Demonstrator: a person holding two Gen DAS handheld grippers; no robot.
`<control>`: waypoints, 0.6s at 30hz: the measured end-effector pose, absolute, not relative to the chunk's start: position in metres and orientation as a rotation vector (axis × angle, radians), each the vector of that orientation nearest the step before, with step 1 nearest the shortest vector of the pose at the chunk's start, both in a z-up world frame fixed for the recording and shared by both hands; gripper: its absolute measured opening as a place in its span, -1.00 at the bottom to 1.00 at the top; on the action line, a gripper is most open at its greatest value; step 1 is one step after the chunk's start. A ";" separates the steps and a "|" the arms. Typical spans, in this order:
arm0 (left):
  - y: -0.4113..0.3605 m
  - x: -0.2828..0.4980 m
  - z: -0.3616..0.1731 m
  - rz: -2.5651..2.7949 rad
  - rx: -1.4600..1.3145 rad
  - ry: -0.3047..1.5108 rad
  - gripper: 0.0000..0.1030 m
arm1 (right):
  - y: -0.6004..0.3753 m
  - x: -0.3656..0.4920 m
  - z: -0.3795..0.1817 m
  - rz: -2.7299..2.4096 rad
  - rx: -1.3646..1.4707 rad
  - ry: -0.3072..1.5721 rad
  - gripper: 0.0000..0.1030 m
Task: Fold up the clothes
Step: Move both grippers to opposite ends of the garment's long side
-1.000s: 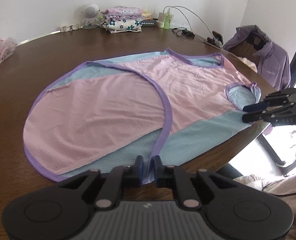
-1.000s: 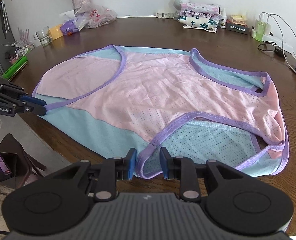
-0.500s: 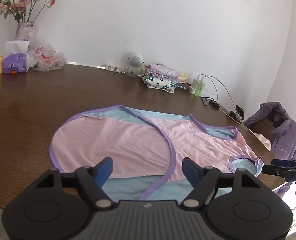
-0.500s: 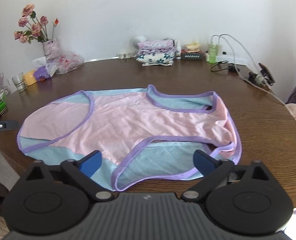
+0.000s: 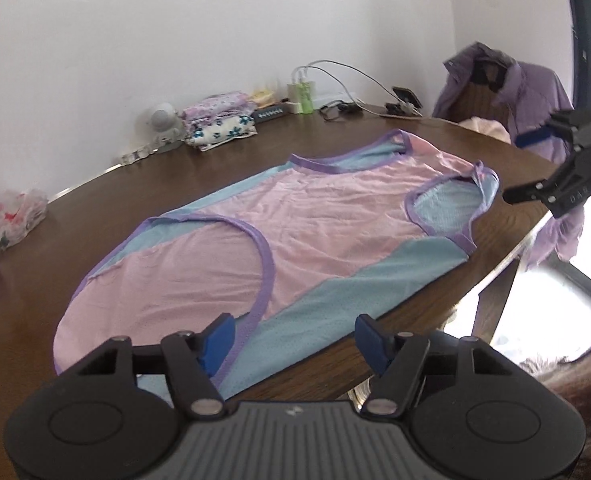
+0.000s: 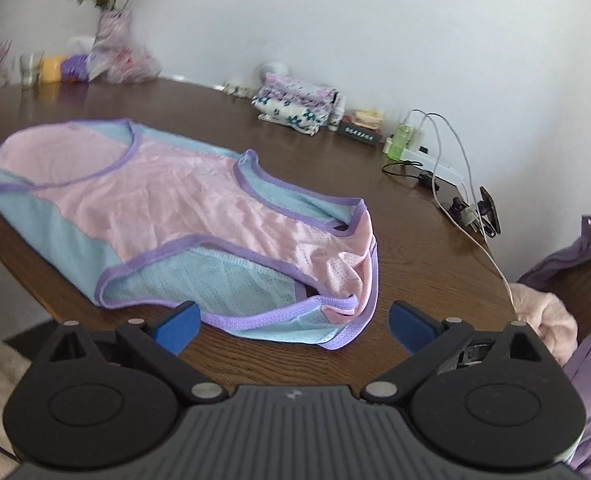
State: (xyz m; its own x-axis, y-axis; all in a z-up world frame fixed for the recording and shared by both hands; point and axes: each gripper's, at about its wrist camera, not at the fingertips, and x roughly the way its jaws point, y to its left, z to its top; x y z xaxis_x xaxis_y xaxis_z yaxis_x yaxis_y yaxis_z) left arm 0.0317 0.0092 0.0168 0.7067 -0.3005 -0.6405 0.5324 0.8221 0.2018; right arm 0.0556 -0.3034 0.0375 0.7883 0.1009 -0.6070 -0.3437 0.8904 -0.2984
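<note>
Top lies flat at worktop near edge, no fold made yet; my left tongs & right tongs gape wide, empty, so all folding's left imo

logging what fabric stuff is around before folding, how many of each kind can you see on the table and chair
pink and blue mesh tank top, flat on the table: 1
stack of folded floral clothes by the wall: 1 stack; number of pieces cannot be told
purple jacket on the chair: 1
fluffy pink garment by the jacket: 1
total: 4
</note>
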 end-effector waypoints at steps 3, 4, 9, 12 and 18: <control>-0.004 0.036 0.015 -0.534 0.543 0.674 -0.08 | -0.304 0.066 0.040 0.360 -0.516 0.680 0.53; -0.007 0.038 0.014 -0.549 0.596 0.688 -0.20 | -0.305 0.069 0.040 0.395 -0.546 0.699 0.45; -0.015 0.051 0.009 -0.615 0.812 0.750 -0.49 | -0.307 0.085 0.042 0.547 -0.681 0.778 0.21; -0.022 0.057 0.005 -0.688 0.904 0.774 -0.53 | -0.309 0.094 0.038 0.619 -0.717 0.825 0.11; -0.035 0.068 0.002 -0.763 1.033 0.798 -0.88 | -0.314 0.108 0.037 0.681 -0.742 0.867 0.06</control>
State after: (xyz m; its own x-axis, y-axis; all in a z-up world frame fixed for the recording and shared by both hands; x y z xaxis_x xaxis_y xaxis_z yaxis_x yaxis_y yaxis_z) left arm 0.0677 -0.0355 0.0023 0.4981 -0.1641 -0.8515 0.8432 0.3210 0.4314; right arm 0.1083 -0.3135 0.0375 0.4767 0.2201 -0.8511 -0.7744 0.5633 -0.2881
